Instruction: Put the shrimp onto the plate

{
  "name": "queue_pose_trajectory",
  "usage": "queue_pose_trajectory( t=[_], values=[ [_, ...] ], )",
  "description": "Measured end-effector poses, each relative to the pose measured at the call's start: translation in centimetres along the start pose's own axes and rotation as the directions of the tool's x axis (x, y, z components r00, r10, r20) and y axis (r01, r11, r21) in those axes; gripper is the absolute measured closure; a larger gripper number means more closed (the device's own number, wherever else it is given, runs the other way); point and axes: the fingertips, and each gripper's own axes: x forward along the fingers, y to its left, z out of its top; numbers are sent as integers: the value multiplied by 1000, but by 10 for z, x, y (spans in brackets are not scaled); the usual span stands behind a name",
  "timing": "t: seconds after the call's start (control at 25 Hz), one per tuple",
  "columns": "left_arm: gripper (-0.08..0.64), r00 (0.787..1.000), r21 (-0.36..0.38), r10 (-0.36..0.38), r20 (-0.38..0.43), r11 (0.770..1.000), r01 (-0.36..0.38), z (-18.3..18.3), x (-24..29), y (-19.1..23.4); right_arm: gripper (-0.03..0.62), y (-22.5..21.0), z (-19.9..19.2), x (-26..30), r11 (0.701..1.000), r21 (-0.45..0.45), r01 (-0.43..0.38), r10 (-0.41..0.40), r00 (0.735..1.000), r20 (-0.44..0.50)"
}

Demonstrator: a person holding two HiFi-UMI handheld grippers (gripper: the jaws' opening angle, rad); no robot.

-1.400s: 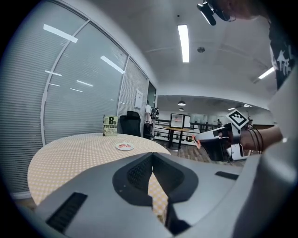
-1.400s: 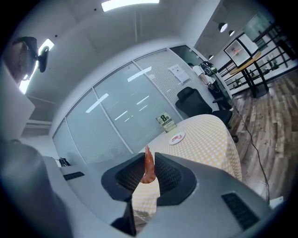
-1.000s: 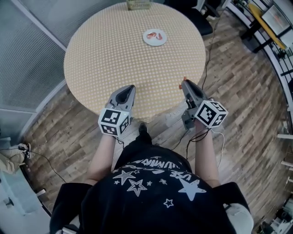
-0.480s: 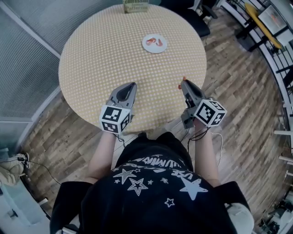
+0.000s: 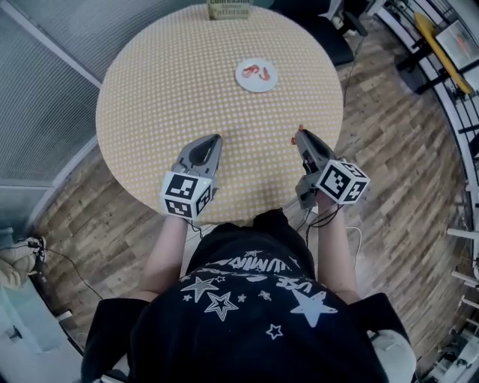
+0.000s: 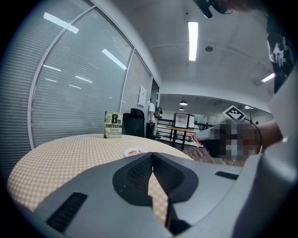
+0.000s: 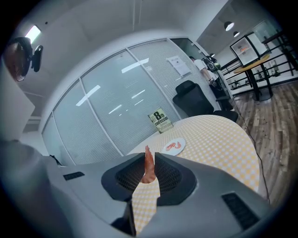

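A small white plate (image 5: 256,75) sits on the far part of the round checked table (image 5: 165,90), with orange shrimp (image 5: 259,72) lying on it. It also shows in the right gripper view as the plate (image 7: 173,147) beyond the jaws. My right gripper (image 5: 301,136) hangs over the table's near right edge, shut on an orange shrimp (image 7: 148,166) whose tail sticks up between the jaws. My left gripper (image 5: 211,141) is over the near edge, shut with nothing in it. In the left gripper view the plate (image 6: 135,152) lies ahead.
A green book (image 5: 229,10) stands upright at the table's far edge, also seen as the book (image 7: 159,120). A black office chair (image 5: 322,31) stands behind the table on the right. Wooden floor surrounds the table, with black racks (image 5: 441,52) at the right.
The head view has shifted a little, so the table and plate sit slightly differently in frame. Both grippers hold about the same place over the near edge.
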Motion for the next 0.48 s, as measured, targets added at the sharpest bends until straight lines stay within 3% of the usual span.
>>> queue_pose_trajectory(
  t=[0.2, 0.48],
  values=[
    [552, 998, -10, 66, -5, 998, -66, 21, 29, 13, 522, -16, 34, 40, 998, -15, -63, 62, 997, -45],
    [552, 990, -11, 139, 5, 990, -139, 37, 60, 20, 522, -43, 51, 75, 993, -22, -116, 112, 987, -116]
  ],
)
